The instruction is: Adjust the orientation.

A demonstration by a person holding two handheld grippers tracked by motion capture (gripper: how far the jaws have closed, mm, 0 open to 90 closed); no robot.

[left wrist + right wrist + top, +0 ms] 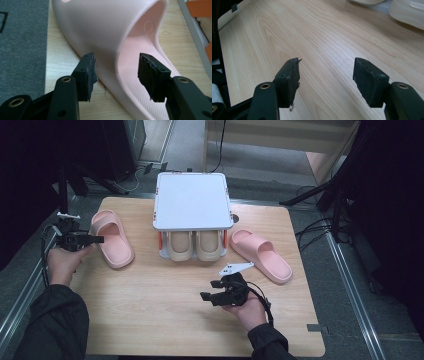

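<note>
The pink slipper on the left [112, 238] lies flat on the wooden table [165, 315], near its left edge, toe end pointing toward the person and strap end farther away. In the left gripper view this slipper [110, 37] looms close: its outer side wall rises between the two black jaws, one jaw outside on the table side and the other over the dotted footbed, with a clear gap on each side, so the left gripper [116, 75] stands spread wide around the wall without pinching it. In the high view the left gripper [92, 239] is held in the person's left hand [64, 262] at the table's left edge, jaws pointing right at the slipper's side. To the right, in the middle of the table, stands a small white rack [192, 202] with a flat top and orange side pieces; a beige pair of slippers [195, 245] sits under it, toes poking out toward the person. A second pink slipper [261, 255] lies just right of the rack, angled (heel end toward the table's right edge). The right gripper [210, 291] hovers near the table's front centre in the right hand [247, 310], well apart from everything; in its own view the right gripper [325, 77] has its jaws parted with bare wood between them.
</note>
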